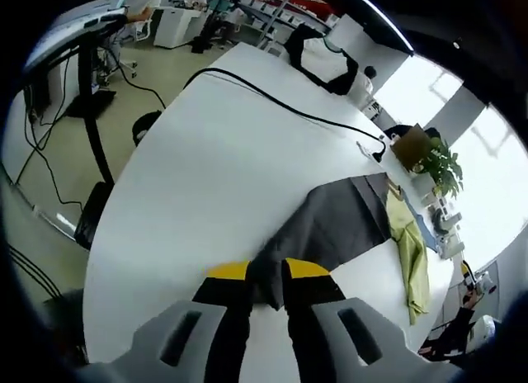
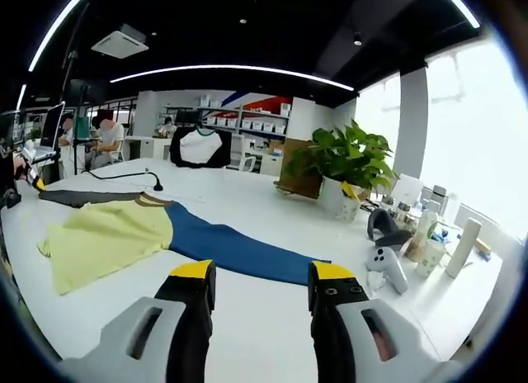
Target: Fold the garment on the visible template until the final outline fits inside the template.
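A dark grey garment [image 1: 330, 222] lies spread on the white table [image 1: 214, 177]. One corner of it runs between the yellow-tipped jaws of my left gripper [image 1: 266, 276], which is shut on that corner. Beside the grey cloth lie a yellow-green garment [image 1: 408, 251] and a strip of blue cloth [image 1: 425, 230]. In the right gripper view the yellow-green garment [image 2: 107, 234] overlaps the blue cloth [image 2: 231, 247], with the grey garment [image 2: 82, 197] beyond them. My right gripper [image 2: 262, 280] hovers open over bare table just short of the blue cloth, holding nothing.
A black cable [image 1: 280, 106] crosses the table's far half. A black-and-white shirt [image 2: 198, 148] sits at the far end. A potted plant [image 2: 342, 160], a brown box [image 2: 297, 181], white controllers [image 2: 388, 267] and bottles [image 2: 462, 243] crowd the window side. People [image 2: 103, 139] sit at desks behind.
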Demonstrator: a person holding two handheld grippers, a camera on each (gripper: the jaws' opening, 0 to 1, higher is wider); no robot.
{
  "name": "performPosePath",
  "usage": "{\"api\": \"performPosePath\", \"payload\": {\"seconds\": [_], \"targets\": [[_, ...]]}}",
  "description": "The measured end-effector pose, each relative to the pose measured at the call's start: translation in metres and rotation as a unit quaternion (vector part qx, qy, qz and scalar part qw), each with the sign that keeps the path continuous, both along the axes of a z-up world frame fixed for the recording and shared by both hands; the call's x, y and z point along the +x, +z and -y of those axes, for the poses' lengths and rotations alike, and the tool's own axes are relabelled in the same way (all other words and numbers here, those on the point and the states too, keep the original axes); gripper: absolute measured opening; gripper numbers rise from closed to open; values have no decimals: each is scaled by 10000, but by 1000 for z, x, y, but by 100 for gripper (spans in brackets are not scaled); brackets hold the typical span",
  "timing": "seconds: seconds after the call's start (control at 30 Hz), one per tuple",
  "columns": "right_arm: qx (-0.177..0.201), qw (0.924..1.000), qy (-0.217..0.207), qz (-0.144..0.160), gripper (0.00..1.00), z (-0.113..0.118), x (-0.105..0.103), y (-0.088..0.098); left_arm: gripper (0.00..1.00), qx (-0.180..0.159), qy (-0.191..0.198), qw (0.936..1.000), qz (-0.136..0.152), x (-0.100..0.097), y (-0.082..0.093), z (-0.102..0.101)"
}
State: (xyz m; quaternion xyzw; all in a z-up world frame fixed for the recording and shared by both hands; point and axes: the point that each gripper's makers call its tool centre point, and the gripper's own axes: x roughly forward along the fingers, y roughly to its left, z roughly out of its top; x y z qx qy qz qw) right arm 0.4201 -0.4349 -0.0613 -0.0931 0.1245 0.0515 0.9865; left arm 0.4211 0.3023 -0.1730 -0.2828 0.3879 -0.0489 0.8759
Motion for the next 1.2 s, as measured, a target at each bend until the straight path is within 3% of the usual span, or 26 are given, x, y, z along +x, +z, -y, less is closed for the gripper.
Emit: {"api": "performPosePath", "payload": {"seconds": [0.17,0.27,0.4,0.5,0.6,0.67,0.7,0.73,0.77,0.83,0.87,0.93,1.0,1.07,1.2], "targets": [[9,9999,-75,79,44,8,-3,3,9,58,-194,9996,183,-1,1,12],[21,9998,-183,95,44,14,-5,3,6,239,-235,9983,473,8,9,-3],[57,9998,-197,37,44,14,-8,-2,5,396,-348,9903,1284,25,44,-2],[59,9998,-193,28,44,14,-9,-3,4,393,-490,9882,1395,29,59,5],[79,9998,-193,46,44,13,-10,-2,4,852,-917,9780,1671,33,70,17],[63,9998,-182,36,44,12,-11,-3,4,1399,-1367,9633,1840,34,74,25],[46,9998,-174,20,44,11,-12,-3,4,1820,-1699,9496,1906,35,73,29],[39,9998,-172,13,44,11,-12,-3,4,2027,-1857,9439,1829,34,70,31],[33,9998,-174,9,44,11,-12,-3,4,2325,-2180,9315,1752,32,64,37],[18,9998,-188,15,44,11,-12,-1,4,2564,-2565,9160,1718,31,58,44],[10,9998,-197,23,44,12,-12,0,4,2709,-2875,9029,1693,28,51,51],[-7,9998,-209,27,44,12,-12,1,4,2911,-3230,8864,1586,24,40,57],[-6,9998,-202,21,44,11,-11,2,4,3132,-3246,8819,1367,25,28,47],[-12,9998,-182,9,44,8,-10,1,4,3123,-3280,8814,1343,26,22,43],[-25,9999,-151,-6,44,6,-10,1,4,3132,-2966,8933,1264,29,20,22]]}}
